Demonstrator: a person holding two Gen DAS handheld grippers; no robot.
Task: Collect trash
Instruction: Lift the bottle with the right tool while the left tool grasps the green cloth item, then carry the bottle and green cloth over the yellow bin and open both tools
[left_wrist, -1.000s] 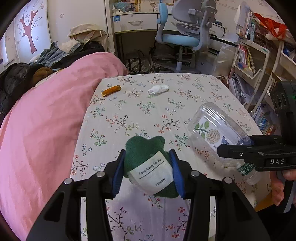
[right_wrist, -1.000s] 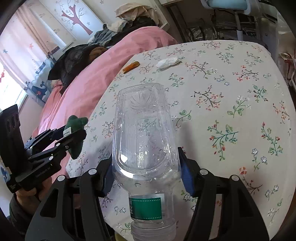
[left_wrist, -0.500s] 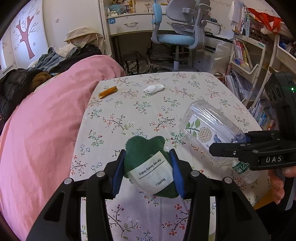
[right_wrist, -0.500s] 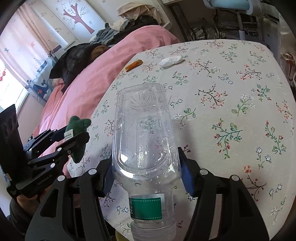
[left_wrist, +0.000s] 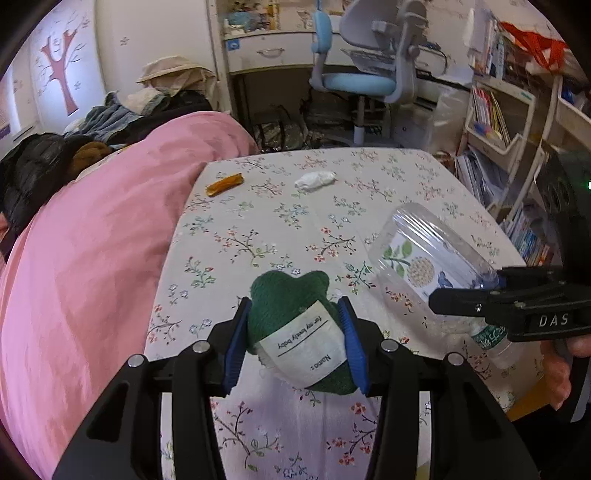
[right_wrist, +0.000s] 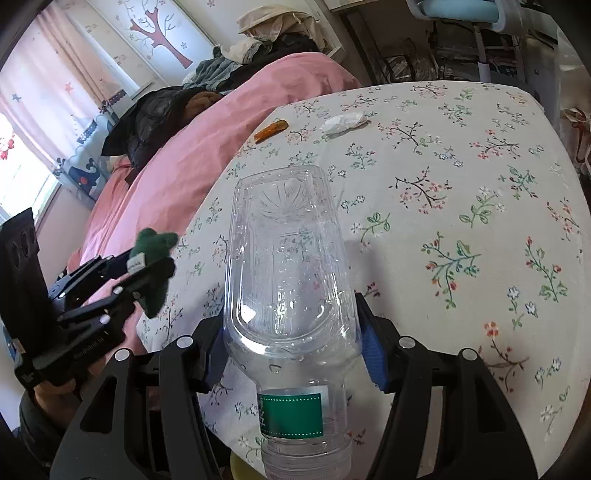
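Trash in both grips: left fingers (left_wrist: 295, 341) clamp a green plush toy (left_wrist: 295, 325), right fingers (right_wrist: 291, 354) clamp a clear plastic bottle (right_wrist: 288, 280) above the bench (right_wrist: 461, 192).

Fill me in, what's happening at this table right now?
A person is clearing trash with a handheld gripper in each hand. The left gripper is shut on a green plush toy with a white tag; the right gripper is shut on an empty clear plastic bottle, base pointing away, both held above the floral tablecloth. An orange wrapper and a crumpled white tissue lie at the far end, not yet collected.
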